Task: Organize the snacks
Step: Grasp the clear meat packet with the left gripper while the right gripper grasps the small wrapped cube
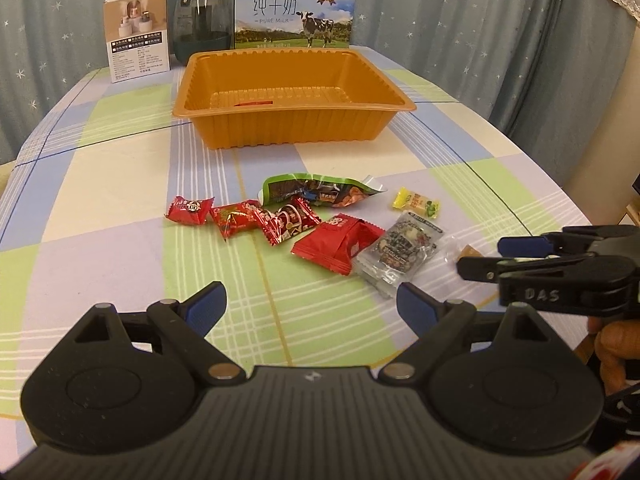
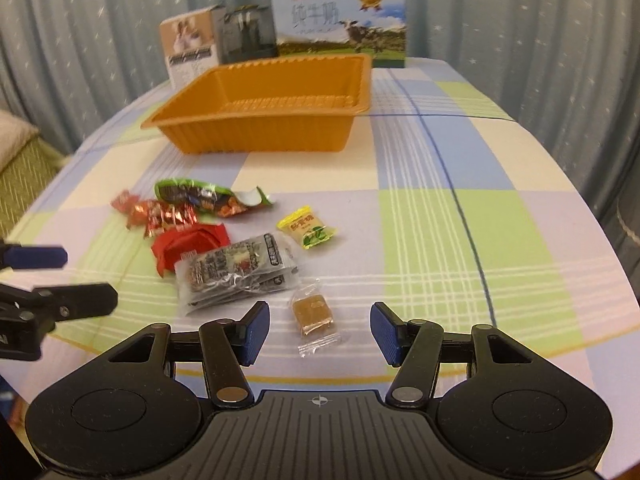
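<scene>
On the checked tablecloth point(image 2: 440, 216), snacks lay loose in a cluster, near side of the orange tray point(image 1: 292, 128).

tray: sat behind the cluster, well apart from it; thin ribbed plastic, probably flexes; a red sliver showed low inside, could not tell what it was.
caramel in clear wrap point(image 2: 314, 314): lay on the cloth in line with the right gripper point(image 2: 318, 330), between the pad lines but untouched; judged light, firm block, slick film. Best bite across the block, not the crinkly end seals.
right gripper state: jaws partly apart, nothing held.
left gripper point(image 1: 310, 306): jaws wide, empty, aimed at bare cloth short of the cluster.
clear sachets point(image 2: 236, 276): stacked, overlapping the big red packet point(image 1: 338, 242); film looked slippery, stack likely to fan out if pinched at one edge. Grip across the middle.
small red candies point(image 1: 244, 220): several touching each other; light, twist-end wraps, easy to drag a neighbour along.
green pouch point(image 1: 320, 194): torn open at one end, soft, may spill if lifted by the closed end.
yellow candy point(image 2: 308, 228): alone, just beside the sachets; easiest clean pick.
risk: all pieces light, so a closing pad could skate them sideways on the cloth.
</scene>
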The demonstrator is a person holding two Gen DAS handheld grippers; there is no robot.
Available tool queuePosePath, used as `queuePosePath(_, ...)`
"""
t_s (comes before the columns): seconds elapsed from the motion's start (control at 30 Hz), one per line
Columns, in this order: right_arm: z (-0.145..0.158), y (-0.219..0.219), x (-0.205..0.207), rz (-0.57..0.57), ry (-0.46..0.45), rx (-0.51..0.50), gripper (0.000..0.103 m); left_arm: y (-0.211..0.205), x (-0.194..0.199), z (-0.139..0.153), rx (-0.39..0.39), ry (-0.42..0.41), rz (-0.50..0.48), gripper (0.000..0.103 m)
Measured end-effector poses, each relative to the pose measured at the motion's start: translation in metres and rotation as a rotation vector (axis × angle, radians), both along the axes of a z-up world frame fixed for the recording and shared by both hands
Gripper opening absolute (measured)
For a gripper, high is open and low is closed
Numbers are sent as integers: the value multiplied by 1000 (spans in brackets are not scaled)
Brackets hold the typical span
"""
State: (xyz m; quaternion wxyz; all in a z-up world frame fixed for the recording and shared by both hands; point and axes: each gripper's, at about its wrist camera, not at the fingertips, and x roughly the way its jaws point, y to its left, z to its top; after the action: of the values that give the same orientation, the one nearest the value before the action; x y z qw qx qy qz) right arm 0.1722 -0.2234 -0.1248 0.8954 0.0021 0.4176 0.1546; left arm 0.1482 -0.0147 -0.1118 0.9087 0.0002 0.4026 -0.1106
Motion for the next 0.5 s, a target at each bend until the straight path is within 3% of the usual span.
queuePosePath(0.07, -4, 5, 1, 24, -4, -24, 46, 1, 1, 0, -7, 0, 0, 91)
queuePosePath(0.23, -10, 12, 0, 46, -35, -59, 35, 0, 3, -1, -10, -4, -13, 91)
queuePosePath(0.33, -10, 14, -2, 48, -43, -64, 22, -3, 4, -3, 4, 1, -28, 87)
queuePosePath(0.5, -3, 8, -6, 7, -47, -37, 21, -10, 4, -3, 11, -7, -77, 86)
